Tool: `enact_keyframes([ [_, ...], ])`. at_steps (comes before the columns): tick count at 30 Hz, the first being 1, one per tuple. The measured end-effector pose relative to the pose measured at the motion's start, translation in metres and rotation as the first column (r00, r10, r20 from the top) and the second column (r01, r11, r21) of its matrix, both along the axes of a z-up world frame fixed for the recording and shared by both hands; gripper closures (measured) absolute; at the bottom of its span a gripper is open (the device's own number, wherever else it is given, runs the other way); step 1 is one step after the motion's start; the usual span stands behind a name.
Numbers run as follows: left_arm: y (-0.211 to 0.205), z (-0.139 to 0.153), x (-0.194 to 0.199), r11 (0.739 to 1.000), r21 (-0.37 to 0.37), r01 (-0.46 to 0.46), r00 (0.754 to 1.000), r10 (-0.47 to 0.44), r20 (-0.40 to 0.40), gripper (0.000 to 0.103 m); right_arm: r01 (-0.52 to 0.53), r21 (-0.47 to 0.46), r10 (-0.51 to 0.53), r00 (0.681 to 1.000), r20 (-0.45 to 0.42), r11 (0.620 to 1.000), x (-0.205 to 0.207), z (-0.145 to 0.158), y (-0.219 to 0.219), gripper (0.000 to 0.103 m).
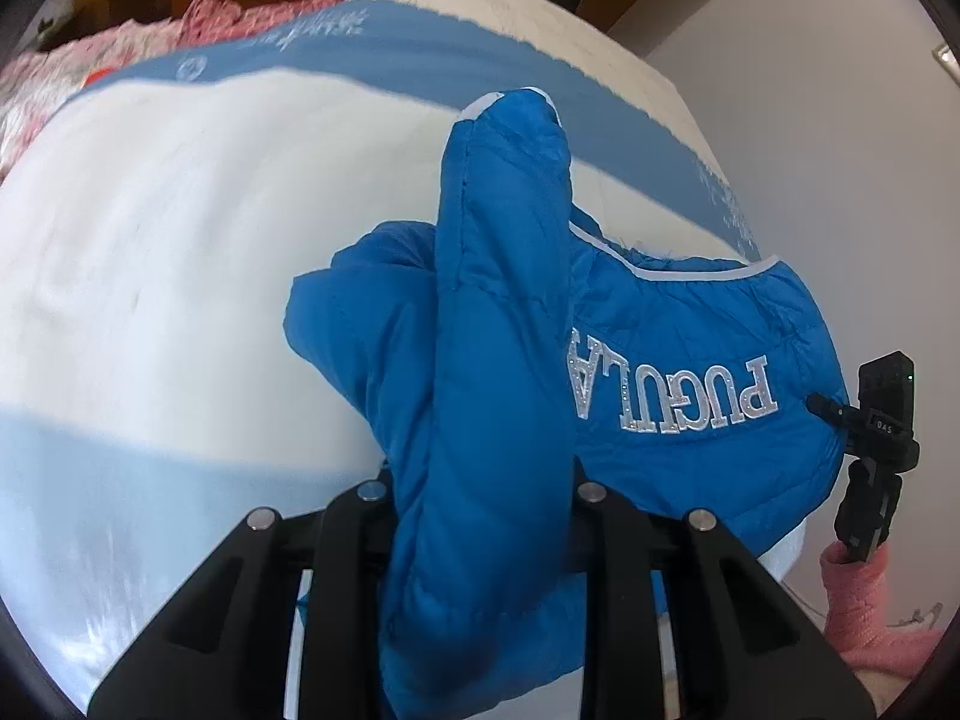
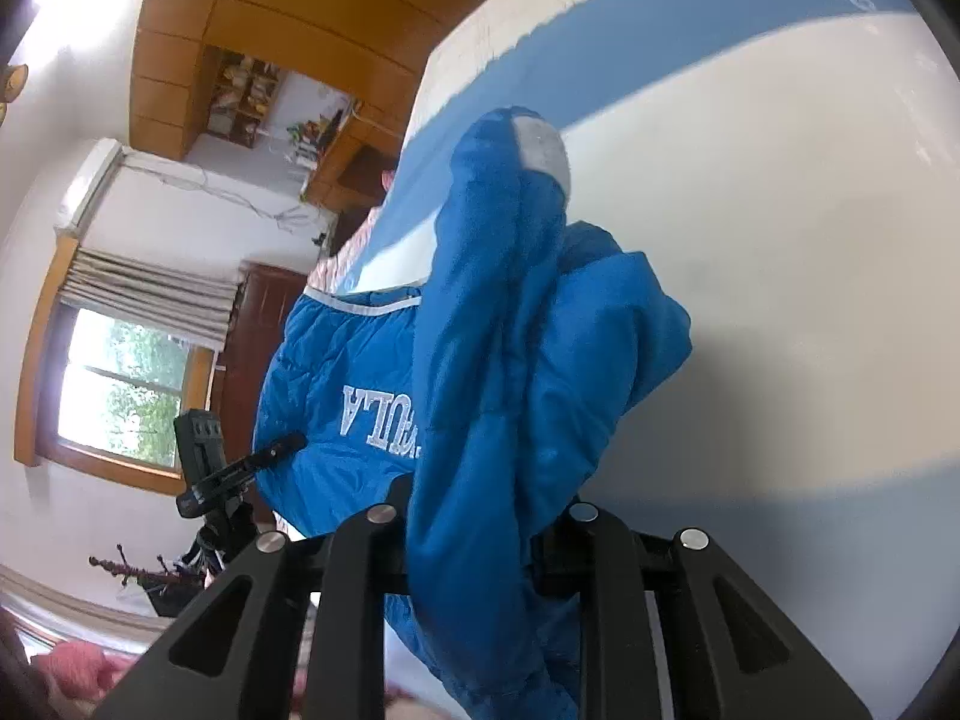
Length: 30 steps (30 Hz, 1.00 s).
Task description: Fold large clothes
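A bright blue padded jacket (image 1: 690, 450) with silver letters "PUGULA" on it hangs over a bed with a white and blue cover (image 1: 180, 240). My left gripper (image 1: 480, 492) is shut on a thick fold of the jacket, which stands up between its fingers. My right gripper (image 2: 480, 516) is shut on another fold of the same jacket (image 2: 510, 360). Each gripper shows in the other's view, pinching the jacket's edge: the right one in the left wrist view (image 1: 840, 414), the left one in the right wrist view (image 2: 264, 462). The fingertips are hidden by cloth.
A pink flowered quilt (image 1: 120, 54) lies at the bed's far end. A white wall (image 1: 810, 90) runs beside the bed. A window (image 2: 120, 390), a wooden cabinet (image 2: 270, 18) and a dark wooden door (image 2: 258, 348) are across the room. A pink sleeve (image 1: 858, 600) is behind the right gripper.
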<state>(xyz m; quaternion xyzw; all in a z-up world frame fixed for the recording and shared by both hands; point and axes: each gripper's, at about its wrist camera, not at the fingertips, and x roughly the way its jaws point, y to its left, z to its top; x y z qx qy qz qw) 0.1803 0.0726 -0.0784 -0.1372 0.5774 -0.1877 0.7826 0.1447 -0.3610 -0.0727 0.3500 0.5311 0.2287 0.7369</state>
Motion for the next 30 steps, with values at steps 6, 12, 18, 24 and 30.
enact_keyframes([
  [6,0.010,-0.028,-0.050,0.999,0.046,0.001,0.998,0.002,-0.062,0.075,0.003,-0.035,-0.006,0.996,-0.087,0.999,-0.051,-0.024,0.017,0.081],
  [12,0.017,-0.074,-0.062,0.994,0.107,-0.024,0.998,0.030,-0.054,0.057,0.065,-0.118,-0.082,0.986,-0.144,0.991,-0.063,-0.063,0.015,0.080],
  [18,0.011,-0.101,-0.057,0.992,0.125,-0.026,1.000,0.024,0.016,0.034,0.122,-0.134,-0.143,0.977,-0.159,0.983,-0.065,-0.106,0.018,0.074],
  [24,0.011,-0.105,-0.062,0.992,0.112,-0.051,0.998,0.047,0.036,0.031,0.138,-0.150,-0.157,0.980,-0.122,0.979,-0.071,-0.109,0.020,0.072],
  [30,0.001,-0.076,-0.076,0.977,0.206,-0.056,0.998,0.048,0.042,0.032,0.099,-0.409,-0.121,0.992,-0.029,0.907,-0.098,-0.065,0.038,0.054],
])
